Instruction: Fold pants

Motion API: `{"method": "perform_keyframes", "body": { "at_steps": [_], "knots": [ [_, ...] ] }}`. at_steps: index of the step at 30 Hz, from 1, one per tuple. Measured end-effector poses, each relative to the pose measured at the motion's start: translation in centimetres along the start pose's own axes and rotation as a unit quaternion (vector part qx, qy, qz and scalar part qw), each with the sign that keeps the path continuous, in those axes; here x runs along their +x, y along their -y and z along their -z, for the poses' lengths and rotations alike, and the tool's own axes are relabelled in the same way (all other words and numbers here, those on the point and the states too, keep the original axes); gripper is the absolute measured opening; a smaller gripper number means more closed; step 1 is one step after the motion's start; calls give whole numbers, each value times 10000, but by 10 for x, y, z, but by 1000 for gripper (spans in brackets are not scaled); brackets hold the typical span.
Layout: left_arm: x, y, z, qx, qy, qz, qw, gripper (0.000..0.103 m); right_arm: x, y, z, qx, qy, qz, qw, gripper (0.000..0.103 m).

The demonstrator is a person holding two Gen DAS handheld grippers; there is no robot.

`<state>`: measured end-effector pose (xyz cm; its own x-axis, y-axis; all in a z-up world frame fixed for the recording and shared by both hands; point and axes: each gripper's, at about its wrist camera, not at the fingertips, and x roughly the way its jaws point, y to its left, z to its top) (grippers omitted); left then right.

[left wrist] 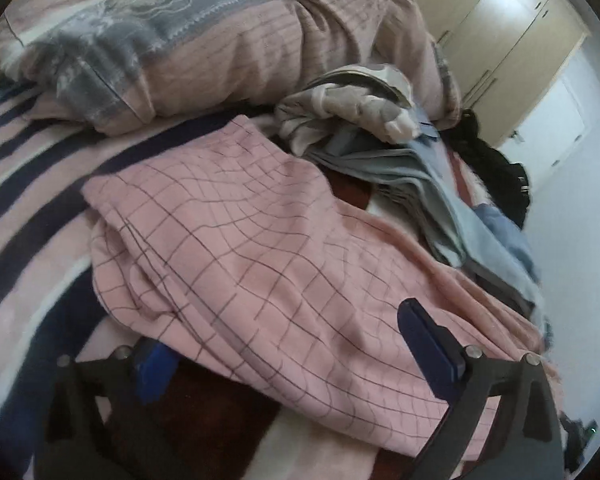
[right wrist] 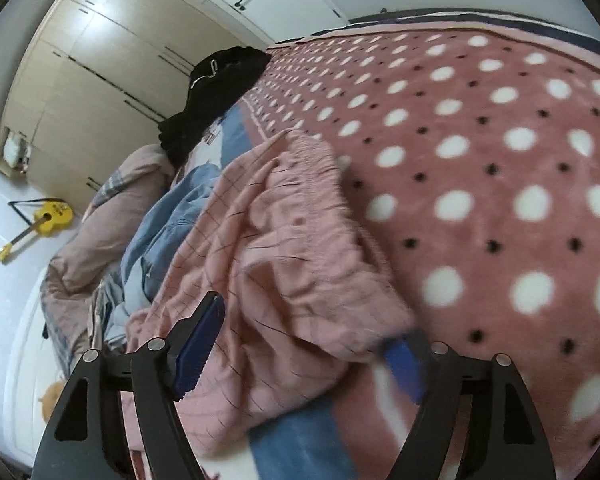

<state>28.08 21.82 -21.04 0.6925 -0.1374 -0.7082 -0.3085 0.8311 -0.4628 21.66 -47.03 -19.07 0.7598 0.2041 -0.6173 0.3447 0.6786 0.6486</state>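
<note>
The pants point(left wrist: 240, 248) are pink with a thin dark check and lie folded and rumpled on the bed. My left gripper point(left wrist: 290, 354) stands open over their near edge. Its left blue pad point(left wrist: 156, 364) is partly tucked under the cloth, and its right pad point(left wrist: 424, 344) rests above it. In the right wrist view the gathered waistband end of the pants point(right wrist: 284, 248) lies crumpled on the dotted blanket point(right wrist: 480, 160). My right gripper point(right wrist: 300, 354) is open around that end, and neither blue pad presses on the cloth.
A folded pink-and-grey quilt point(left wrist: 220, 40) lies beyond the pants. Grey and blue clothes point(left wrist: 400, 168) are piled to the right, with a black garment point(left wrist: 496, 168) at the bed's edge. Wardrobe doors point(left wrist: 500, 32) stand behind. A yellow toy guitar point(right wrist: 48, 216) lies on the floor.
</note>
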Motion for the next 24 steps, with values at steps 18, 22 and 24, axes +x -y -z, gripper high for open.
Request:
{"method": "perform_keyframes", "body": {
  "at_steps": [18,22,24],
  "knots": [
    [16,-45,-31,-610,114,258,9977,9,-25,-32,-4,-583,973,954,9890,5],
    [-13,-36,-16,-245,285,273,9989,9,-37,-25,-8,-526,1104,1019,9873,5],
    [-23,-34,-9,-175,237,347,9990,8,-46,-20,-8,-498,1139,1050,9867,4]
  ]
}}
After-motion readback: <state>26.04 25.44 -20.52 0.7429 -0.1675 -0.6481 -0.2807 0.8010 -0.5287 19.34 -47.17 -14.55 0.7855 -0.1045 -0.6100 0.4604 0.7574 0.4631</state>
